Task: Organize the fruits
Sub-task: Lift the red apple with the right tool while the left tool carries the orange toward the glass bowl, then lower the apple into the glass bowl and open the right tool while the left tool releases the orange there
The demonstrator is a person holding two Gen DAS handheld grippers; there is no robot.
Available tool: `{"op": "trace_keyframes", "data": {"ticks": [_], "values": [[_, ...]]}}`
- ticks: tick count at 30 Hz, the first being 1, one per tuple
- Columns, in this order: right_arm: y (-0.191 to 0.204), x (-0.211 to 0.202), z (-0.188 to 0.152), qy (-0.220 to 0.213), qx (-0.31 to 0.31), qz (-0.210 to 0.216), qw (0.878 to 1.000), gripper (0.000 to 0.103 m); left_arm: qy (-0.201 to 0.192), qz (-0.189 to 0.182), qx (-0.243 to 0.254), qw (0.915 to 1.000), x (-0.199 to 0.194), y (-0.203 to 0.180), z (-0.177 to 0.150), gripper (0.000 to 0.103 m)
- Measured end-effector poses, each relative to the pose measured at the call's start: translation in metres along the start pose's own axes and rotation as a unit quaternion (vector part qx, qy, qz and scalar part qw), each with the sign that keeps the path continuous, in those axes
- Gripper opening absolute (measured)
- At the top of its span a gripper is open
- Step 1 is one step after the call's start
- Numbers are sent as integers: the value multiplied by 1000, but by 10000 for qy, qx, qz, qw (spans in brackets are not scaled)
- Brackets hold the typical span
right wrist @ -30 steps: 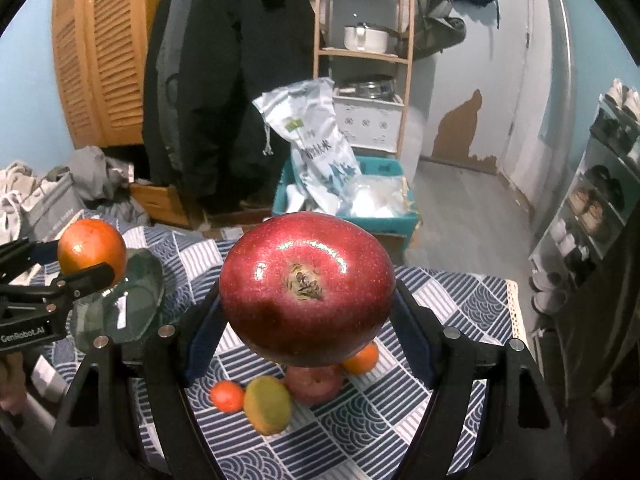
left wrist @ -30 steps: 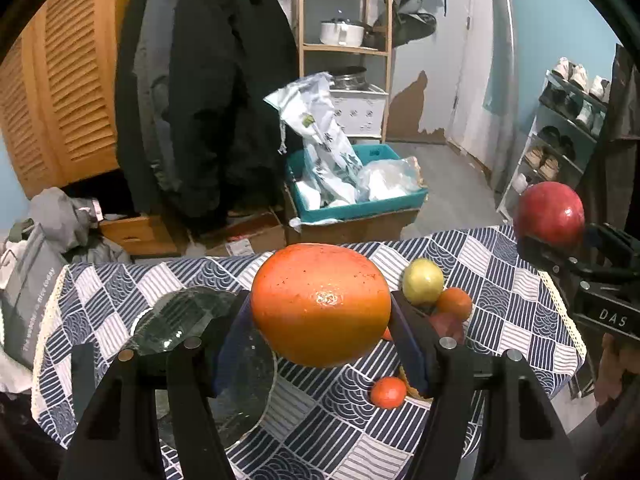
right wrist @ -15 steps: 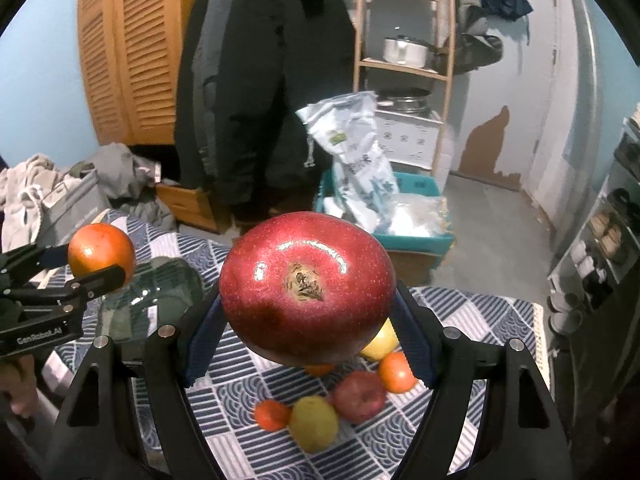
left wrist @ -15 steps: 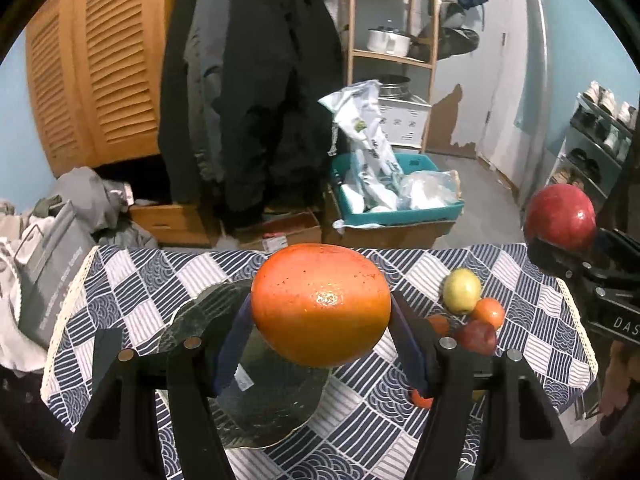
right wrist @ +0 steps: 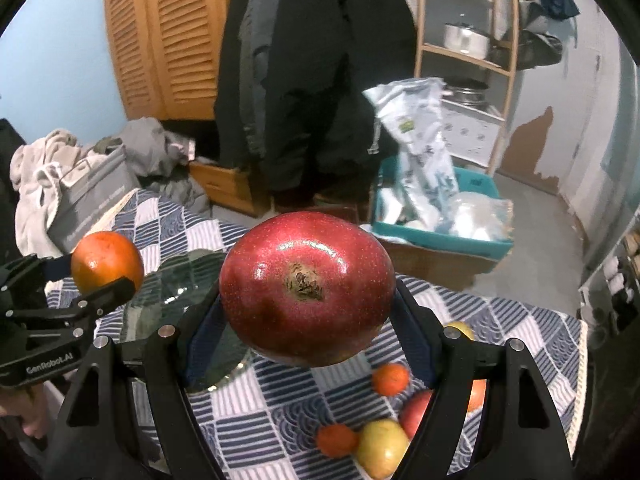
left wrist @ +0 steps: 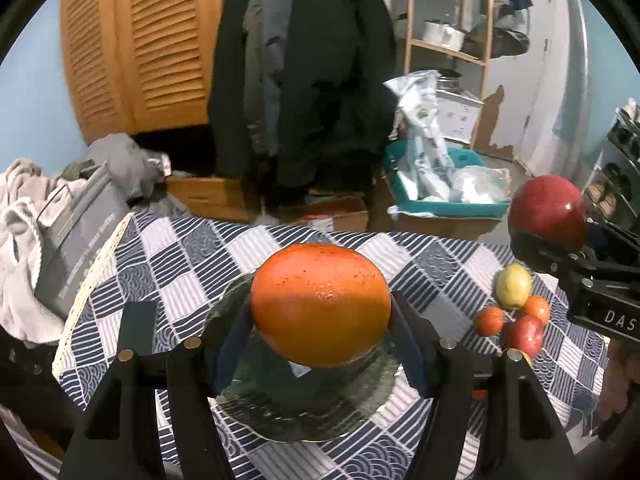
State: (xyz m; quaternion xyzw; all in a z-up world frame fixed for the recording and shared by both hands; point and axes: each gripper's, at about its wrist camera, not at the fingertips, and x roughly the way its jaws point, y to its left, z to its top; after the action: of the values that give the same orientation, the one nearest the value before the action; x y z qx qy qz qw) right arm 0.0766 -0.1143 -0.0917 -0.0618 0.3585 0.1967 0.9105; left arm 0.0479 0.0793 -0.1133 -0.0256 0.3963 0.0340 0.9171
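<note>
My left gripper (left wrist: 320, 320) is shut on a large orange (left wrist: 320, 304) and holds it above a glass plate (left wrist: 304, 412) on the checked tablecloth. My right gripper (right wrist: 308, 304) is shut on a big red pomegranate (right wrist: 308, 284) held above the table. In the right wrist view the orange (right wrist: 106, 266) and the plate (right wrist: 180, 288) show at the left. The pomegranate (left wrist: 548, 210) shows at the right of the left wrist view. Loose fruits lie on the cloth: a yellow-green one (left wrist: 514, 286), small oranges (left wrist: 490, 320) and a red apple (left wrist: 526, 334).
The table's blue-and-white cloth (left wrist: 192, 264) ends at a lace edge on the left. A grey bag (left wrist: 76, 236) and clothes lie left of the table. Behind stand a teal bin (left wrist: 444, 196), dark coats and a wooden shelf.
Both grippers have swung left with their fruits. The plate now lies under the left gripper's orange. The loose fruits have shifted to the right of both views.
</note>
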Motion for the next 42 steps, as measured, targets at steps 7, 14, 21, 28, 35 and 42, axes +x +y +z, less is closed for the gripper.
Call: {"op": "trace_keyframes", "data": {"ticks": [7, 14, 21, 28, 35, 42], "values": [[27, 37, 3, 348, -81, 328, 9988, 77, 300, 99, -282, 9991, 20, 31, -10, 68], [55, 74, -4, 776, -220, 610, 9949, 77, 694, 232, -378, 9966, 50, 48, -28, 68], [76, 115, -23, 1246, -429, 701, 9888, 77, 1157, 363, -486, 9914, 80, 63, -52, 68], [87, 145, -45, 1709, -617, 799, 9801, 77, 1425, 453, -544, 9873, 96, 74, -67, 68], [94, 156, -60, 1895, -820, 878, 9745, 77, 1637, 448, -495, 9842, 106, 72, -77, 68], [102, 156, -68, 2055, -1095, 733, 9697, 77, 1799, 352, -444, 9821, 108, 66, -86, 68]]}}
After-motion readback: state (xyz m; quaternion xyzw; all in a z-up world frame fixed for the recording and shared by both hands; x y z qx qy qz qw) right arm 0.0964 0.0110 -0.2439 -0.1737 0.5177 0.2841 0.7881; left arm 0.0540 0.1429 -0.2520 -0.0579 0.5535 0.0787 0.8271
